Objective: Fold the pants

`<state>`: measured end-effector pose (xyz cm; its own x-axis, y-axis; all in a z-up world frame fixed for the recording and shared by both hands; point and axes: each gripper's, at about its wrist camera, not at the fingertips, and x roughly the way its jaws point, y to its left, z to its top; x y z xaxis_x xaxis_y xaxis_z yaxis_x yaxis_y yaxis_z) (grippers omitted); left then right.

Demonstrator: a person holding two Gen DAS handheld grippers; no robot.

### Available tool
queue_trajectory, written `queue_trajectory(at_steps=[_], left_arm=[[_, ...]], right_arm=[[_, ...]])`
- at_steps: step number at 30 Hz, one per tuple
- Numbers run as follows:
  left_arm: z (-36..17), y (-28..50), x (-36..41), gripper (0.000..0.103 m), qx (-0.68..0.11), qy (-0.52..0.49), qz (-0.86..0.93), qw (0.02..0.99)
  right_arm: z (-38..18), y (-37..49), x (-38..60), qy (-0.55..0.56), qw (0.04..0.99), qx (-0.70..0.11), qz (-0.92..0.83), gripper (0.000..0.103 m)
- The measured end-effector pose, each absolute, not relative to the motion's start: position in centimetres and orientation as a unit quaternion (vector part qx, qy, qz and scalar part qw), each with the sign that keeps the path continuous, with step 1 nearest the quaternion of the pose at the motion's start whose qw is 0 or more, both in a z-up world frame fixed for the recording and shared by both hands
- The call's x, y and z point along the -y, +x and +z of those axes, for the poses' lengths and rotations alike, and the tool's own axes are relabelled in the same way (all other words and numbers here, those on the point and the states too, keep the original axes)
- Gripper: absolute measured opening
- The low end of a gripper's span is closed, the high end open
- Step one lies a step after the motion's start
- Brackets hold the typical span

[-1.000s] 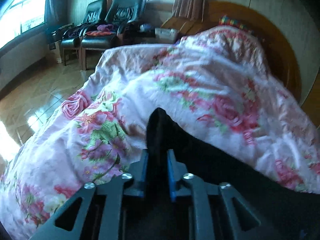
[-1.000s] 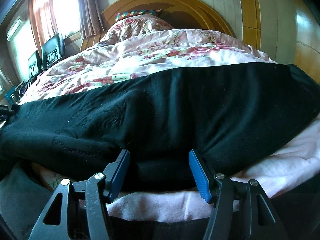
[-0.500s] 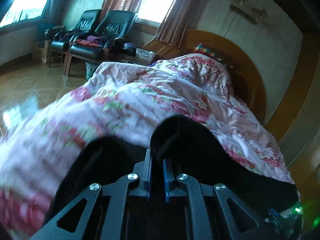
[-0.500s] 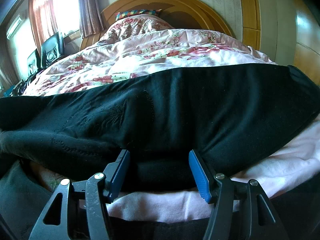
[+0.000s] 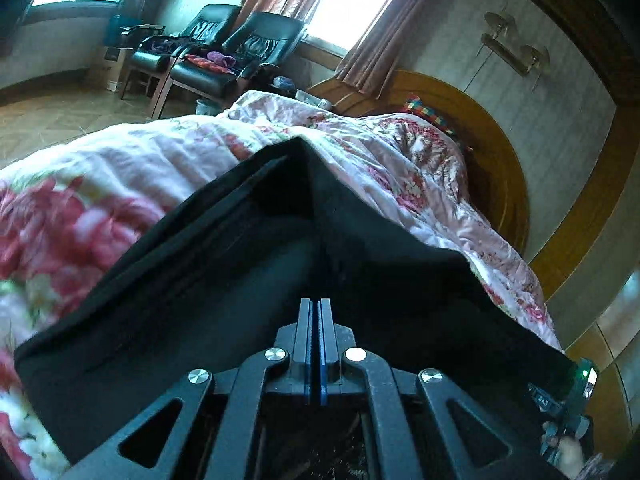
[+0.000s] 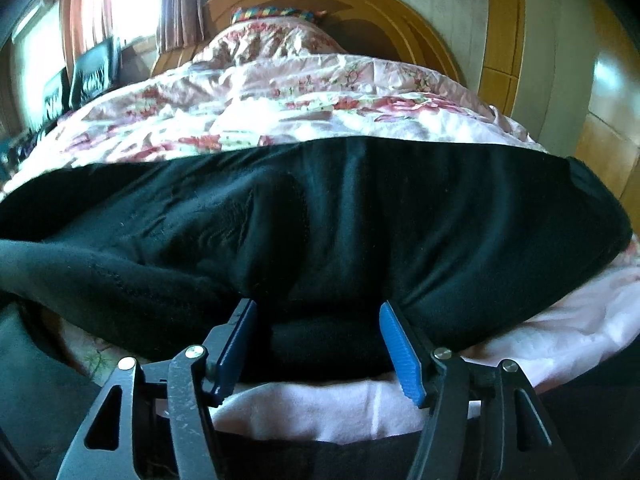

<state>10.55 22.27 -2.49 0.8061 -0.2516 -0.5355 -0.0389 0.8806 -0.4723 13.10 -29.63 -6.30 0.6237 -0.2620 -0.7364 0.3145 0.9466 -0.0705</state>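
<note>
Left gripper (image 5: 319, 312): jaws pressed together on a thin fold of the black pants (image 5: 248, 280), whose edge rises to a peak ahead of them. Right gripper (image 6: 318, 344): jaws wide, recently widened further, straddling the near hem without pinching it. The pants lie across the floral quilt (image 6: 280, 92) on the bed. Risk: the thin pinch may slip, or the unpinned right side may drag, skewing the fold

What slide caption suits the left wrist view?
Left tool shut on black pants, drawing them over a floral quilt.
</note>
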Motion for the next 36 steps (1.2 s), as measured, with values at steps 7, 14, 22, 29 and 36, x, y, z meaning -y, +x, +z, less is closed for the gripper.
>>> queue_trajectory(at_steps=[7,14,22,29,36], left_arm=[[-0.2,10.7,-21.2,0.065,-0.267,-0.27,-0.137,0.915],[-2.5,14.8,-21.9,0.066,-0.332,-0.347,-0.125,0.868],[-1.0,17.1,-20.8,0.01,-0.329,-0.343,-0.131,0.87],[-0.6,11.7,-24.7,0.009,-0.294,-0.388,-0.145,0.861],[-3.6,10.0,-26.7,0.009,-0.309,-0.444,-0.135,0.83]], right_arm=[[-6.3,14.0,28.6,-0.028,0.885,-0.425,-0.189,0.073],[-6.2,13.5,28.3,-0.036,0.887,-0.415,-0.201,0.077],[-6.3,13.6,28.4,-0.031,0.888,-0.413,-0.198,0.077],[-5.5,14.6,28.7,-0.045,0.871,-0.448,-0.199,0.086],[1.6,14.6,25.8,0.059,0.915,-0.395,-0.067,0.088]])
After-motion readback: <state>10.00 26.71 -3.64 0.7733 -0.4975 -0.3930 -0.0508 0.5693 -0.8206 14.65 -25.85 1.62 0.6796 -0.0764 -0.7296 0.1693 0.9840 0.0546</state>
